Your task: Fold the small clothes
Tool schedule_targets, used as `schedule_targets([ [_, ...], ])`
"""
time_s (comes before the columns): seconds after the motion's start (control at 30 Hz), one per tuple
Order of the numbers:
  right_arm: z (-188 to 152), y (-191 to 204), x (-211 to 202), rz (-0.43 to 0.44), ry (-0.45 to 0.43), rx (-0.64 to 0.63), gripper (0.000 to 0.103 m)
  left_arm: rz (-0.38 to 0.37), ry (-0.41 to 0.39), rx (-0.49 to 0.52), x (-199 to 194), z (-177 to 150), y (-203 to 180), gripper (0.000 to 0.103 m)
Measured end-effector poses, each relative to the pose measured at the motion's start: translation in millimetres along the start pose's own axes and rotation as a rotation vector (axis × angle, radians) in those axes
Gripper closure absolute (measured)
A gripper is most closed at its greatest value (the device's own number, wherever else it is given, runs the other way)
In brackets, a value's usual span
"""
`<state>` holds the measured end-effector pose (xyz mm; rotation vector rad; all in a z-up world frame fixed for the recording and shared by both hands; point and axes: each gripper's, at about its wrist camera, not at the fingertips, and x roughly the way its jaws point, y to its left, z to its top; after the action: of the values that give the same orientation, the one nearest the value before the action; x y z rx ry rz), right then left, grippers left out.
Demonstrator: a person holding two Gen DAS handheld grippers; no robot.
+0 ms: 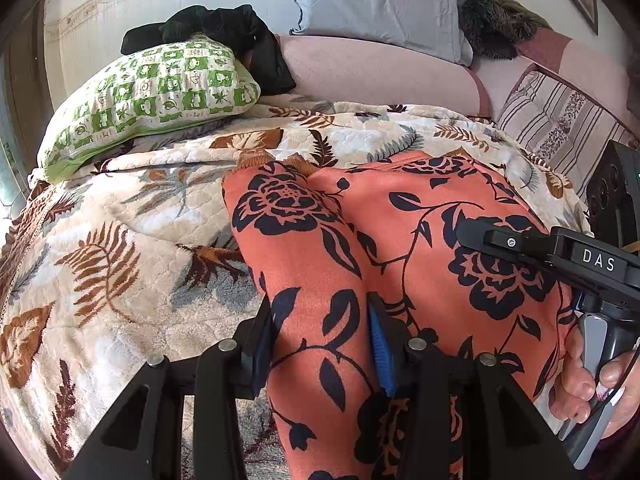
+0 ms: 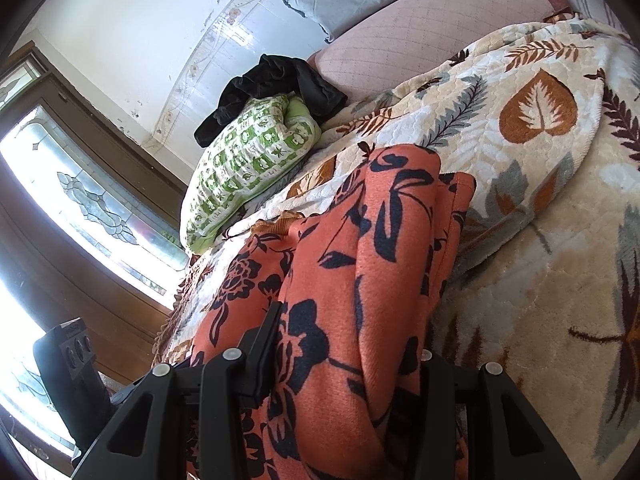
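An orange garment with black flowers (image 1: 420,220) lies on a leaf-patterned blanket (image 1: 120,260) on a bed. My left gripper (image 1: 320,306) is shut on its near edge, and a band of the cloth fills the gap between the blue pads (image 1: 378,344). In the right wrist view the same garment (image 2: 384,220) is bunched into long folds, and my right gripper (image 2: 348,332) is shut on that bundle. The cloth hides its right finger. At the right of the left wrist view a hand (image 1: 588,388) grips the right tool's black body (image 1: 592,260).
A green checked pillow (image 1: 152,96) with black clothes (image 1: 224,32) on it lies at the bed's far left. A grey pillow (image 1: 376,4) leans on the pink headboard (image 1: 360,68). Striped bedding (image 1: 560,120) is at the right. A dark-framed window (image 2: 80,200) stands beside the bed.
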<state>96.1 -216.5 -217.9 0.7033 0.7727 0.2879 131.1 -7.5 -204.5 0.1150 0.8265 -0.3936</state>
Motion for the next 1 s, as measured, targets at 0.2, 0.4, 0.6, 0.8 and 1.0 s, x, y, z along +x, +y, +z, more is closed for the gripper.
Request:
schedule_targets([
  [0.2,0,-5,7,-0.030,0.030,0.030,0.057,0.033,0.022,0.011,6,-2,-1,0.056],
  [0.4,0,-23,12,-0.119,0.066,0.110,0.043,0.115,0.005,0.056,3,-5,-5,0.048],
  [0.6,6,-21,-12,-0.178,0.025,0.095,0.038,0.148,-0.028,0.042,-6,-2,6,0.046],
  [0.8,12,-10,-59,-0.176,-0.110,0.024,0.037,0.156,-0.051,0.021,-12,-2,16,0.046],
  [1.0,8,34,-71,-0.088,-0.115,-0.126,0.042,0.151,-0.063,-0.014,-13,0,27,0.046],
])
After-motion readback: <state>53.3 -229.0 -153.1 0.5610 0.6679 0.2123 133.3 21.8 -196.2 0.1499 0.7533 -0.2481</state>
